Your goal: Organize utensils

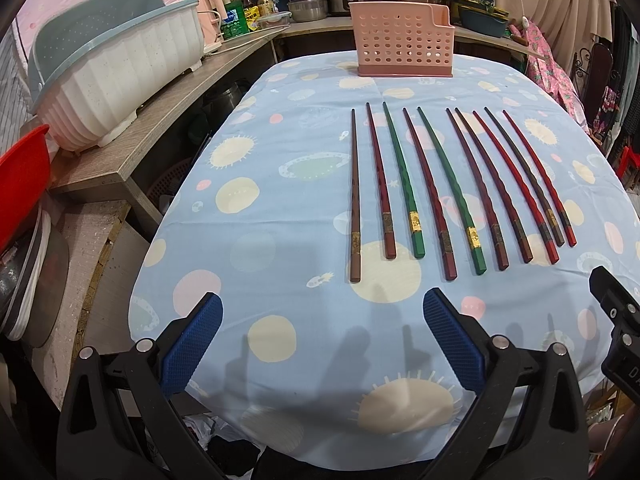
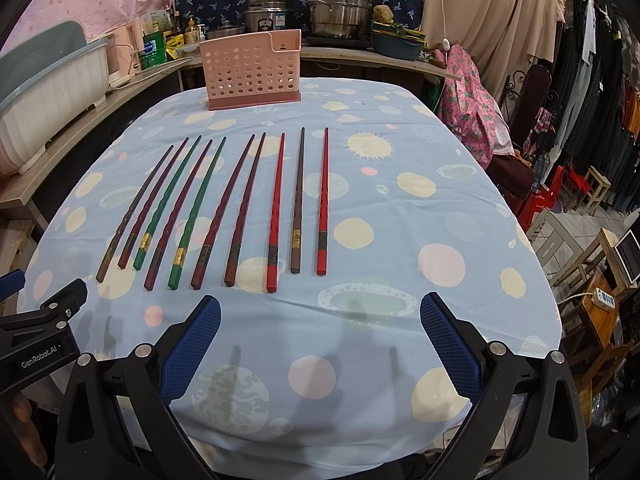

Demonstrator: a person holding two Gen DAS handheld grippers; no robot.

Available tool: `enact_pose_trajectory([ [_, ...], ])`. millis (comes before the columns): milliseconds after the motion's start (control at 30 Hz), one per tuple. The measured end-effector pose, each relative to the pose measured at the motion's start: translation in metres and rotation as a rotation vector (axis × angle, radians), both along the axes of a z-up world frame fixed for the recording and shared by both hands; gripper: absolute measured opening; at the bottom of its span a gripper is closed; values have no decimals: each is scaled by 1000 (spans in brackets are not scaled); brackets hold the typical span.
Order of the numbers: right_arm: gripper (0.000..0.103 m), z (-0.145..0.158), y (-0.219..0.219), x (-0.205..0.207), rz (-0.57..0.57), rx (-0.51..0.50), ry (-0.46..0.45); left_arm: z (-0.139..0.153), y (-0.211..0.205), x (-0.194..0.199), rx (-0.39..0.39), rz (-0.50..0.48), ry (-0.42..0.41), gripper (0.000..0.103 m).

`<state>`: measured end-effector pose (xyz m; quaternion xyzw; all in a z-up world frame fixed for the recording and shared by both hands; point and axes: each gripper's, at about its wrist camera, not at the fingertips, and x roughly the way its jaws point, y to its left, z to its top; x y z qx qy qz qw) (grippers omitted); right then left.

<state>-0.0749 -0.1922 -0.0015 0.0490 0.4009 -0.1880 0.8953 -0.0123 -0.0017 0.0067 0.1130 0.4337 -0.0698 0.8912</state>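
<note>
A: What takes up the most room?

B: The table (image 1: 280, 216), under a pale blue tablecloth (image 2: 400, 240) printed with cream, pink and green circles and little suns. To the left a wooden counter (image 1: 168, 120) carries a white dish drainer (image 1: 120, 80) with a grey-blue rim.

A: And at the far side of the table?

B: A pink perforated utensil holder (image 1: 402, 46) stands upright on the cloth, near the far edge. Behind it, on the back counter, sit a steel steamer pot (image 2: 340, 10) and a rice cooker (image 2: 268, 16).

A: Where are the utensils?

B: Ten chopsticks (image 1: 452, 188) lie flat on the cloth in a loose row, well apart from the holder, thin tips toward it and thick ends toward the cameras. Most are dark red or brown; two are green chopsticks (image 2: 196, 208) with gold bands, and in the right wrist view two bright red chopsticks (image 2: 322, 200) lie at the right of the row with a brown one between them.

A: The claws?

B: The left gripper (image 1: 322, 340) hovers at the near edge with its blue-padded fingers (image 1: 192, 344) spread wide, nothing between them. The right gripper (image 2: 320, 340) is likewise spread wide and empty, its pads (image 2: 450, 344) short of the thick ends.
</note>
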Motion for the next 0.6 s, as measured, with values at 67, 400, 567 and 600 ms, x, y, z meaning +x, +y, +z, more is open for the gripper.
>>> enact_pose_trajectory([
  [67,96,0,0,0,-1,1,0,0,0,0,0,0,0,96],
  [400,96,-1,1,0,3,-1,4,-2,0,-1,-1,7,5,96],
  [567,96,0,-2,0,-1,4,-9,-1,5,3,-15,23,18,96],
  [600,96,0,-3,0,-2,5,-11,-2,6,4,-20,27,23,96],
])
